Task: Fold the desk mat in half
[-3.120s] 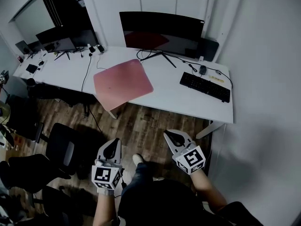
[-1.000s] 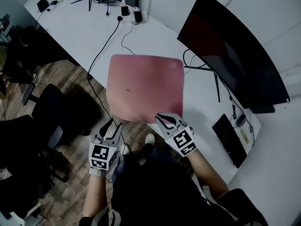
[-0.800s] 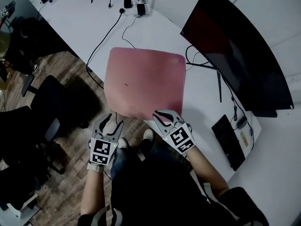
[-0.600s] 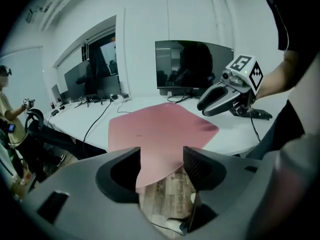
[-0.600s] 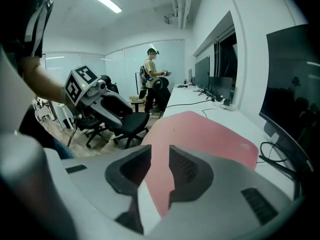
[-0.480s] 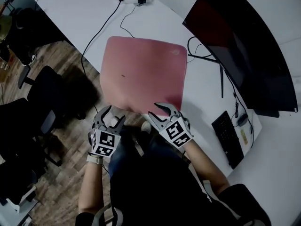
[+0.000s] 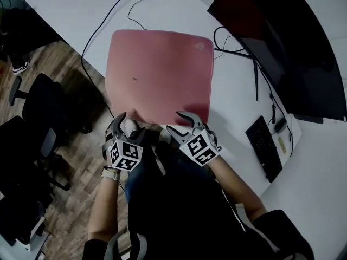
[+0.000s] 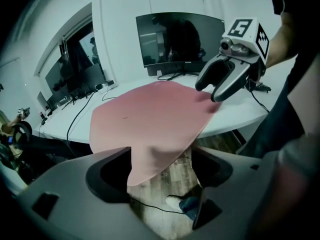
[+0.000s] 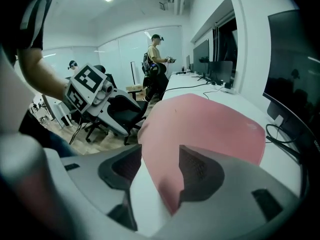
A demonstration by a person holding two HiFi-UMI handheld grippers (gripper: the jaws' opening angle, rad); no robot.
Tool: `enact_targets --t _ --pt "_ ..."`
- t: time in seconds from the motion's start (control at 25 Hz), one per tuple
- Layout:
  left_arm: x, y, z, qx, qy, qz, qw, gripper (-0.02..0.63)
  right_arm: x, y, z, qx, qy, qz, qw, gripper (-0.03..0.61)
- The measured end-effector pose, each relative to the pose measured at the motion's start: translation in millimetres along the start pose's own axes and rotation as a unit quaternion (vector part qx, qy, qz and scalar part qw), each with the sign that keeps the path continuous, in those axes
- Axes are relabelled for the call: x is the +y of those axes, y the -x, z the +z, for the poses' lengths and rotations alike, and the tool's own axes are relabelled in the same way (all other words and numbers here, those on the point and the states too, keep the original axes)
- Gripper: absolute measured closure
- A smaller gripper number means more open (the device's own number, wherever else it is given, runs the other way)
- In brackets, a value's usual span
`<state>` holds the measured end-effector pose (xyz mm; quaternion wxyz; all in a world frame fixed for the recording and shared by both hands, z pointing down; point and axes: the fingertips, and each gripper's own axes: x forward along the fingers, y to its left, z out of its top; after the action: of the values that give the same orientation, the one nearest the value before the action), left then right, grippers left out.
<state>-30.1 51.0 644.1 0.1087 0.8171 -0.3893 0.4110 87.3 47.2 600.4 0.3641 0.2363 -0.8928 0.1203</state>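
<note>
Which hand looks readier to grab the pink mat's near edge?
Left, probably. Both grippers' jaws are opening with the mat between them, but the left gripper straddles a corner hanging free off the desk; at the right gripper the corner lies flat on it.

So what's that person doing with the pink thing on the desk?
A person at a white desk has a gripper in each hand. The pink desk mat lies unfolded, its near left corner hanging off the desk. The left gripper and right gripper each have a near corner of it between their jaws, which are opening, not pinching.
</note>
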Motion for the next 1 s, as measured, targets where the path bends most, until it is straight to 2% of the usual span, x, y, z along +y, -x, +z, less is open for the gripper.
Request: enact_targets --t 0.2,0.52,1.0 --pt "-2 -20 -12 0.015 -0.041 0.013 0.999 0.236 -1 -5 -10 0.009 -0.017 -0.014 1.0 0.351" --pt "-1 -40 -20 0.026 -0.078 0.035 0.996 0.235 2 -4 -30 0.019 -0.03 -0.023 0.999 0.345" --pt "-9 -54 -6 0.01 -0.133 0.083 0.9875 0.24 3 6 -56 0.035 -0.038 -0.035 0.998 0.341"
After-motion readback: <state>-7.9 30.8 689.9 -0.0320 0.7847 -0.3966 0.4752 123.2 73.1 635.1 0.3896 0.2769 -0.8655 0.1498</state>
